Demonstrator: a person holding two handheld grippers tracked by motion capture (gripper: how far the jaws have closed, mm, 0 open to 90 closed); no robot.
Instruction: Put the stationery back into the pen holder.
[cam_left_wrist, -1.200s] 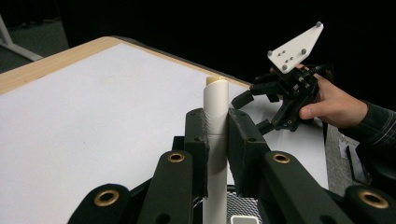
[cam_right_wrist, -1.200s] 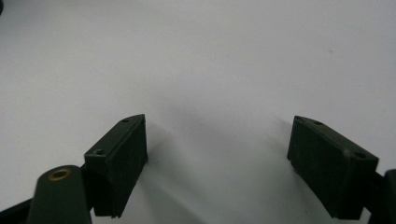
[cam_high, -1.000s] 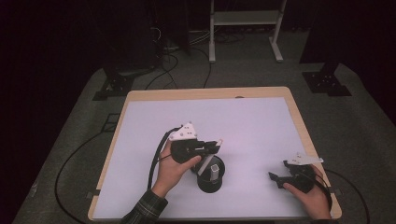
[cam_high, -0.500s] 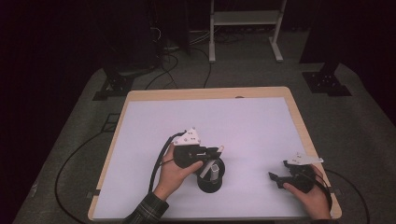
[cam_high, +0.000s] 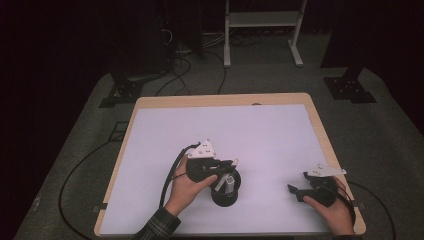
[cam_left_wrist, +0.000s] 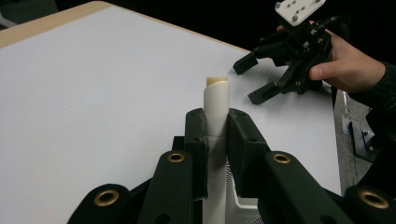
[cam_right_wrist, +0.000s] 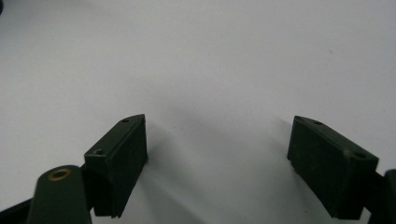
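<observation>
A white tube (cam_left_wrist: 215, 100) with a cream top stands upright, and my left gripper (cam_left_wrist: 216, 122) is shut on it, one jaw on each side. In the high view the left gripper (cam_high: 229, 169) reaches over a black round base (cam_high: 224, 196) near the table's front middle, with the white tube (cam_high: 229, 183) rising from it. My right gripper (cam_high: 298, 182) rests open near the front right corner, jaws pointing left. The right gripper (cam_right_wrist: 217, 154) has only bare white table between its jaws. The left gripper view also catches the right gripper (cam_left_wrist: 247, 83) farther off, held in a hand.
The white tabletop (cam_high: 225, 125) has a wooden rim (cam_high: 220, 100). Cables (cam_high: 170, 177) trail from the left gripper toward the front edge. Beyond the table are a dark floor, stand feet (cam_high: 350, 87) and a white frame (cam_high: 260, 20).
My left gripper has moved slightly right and toward the person, down onto the tube on the black base. The right gripper has stayed put.
</observation>
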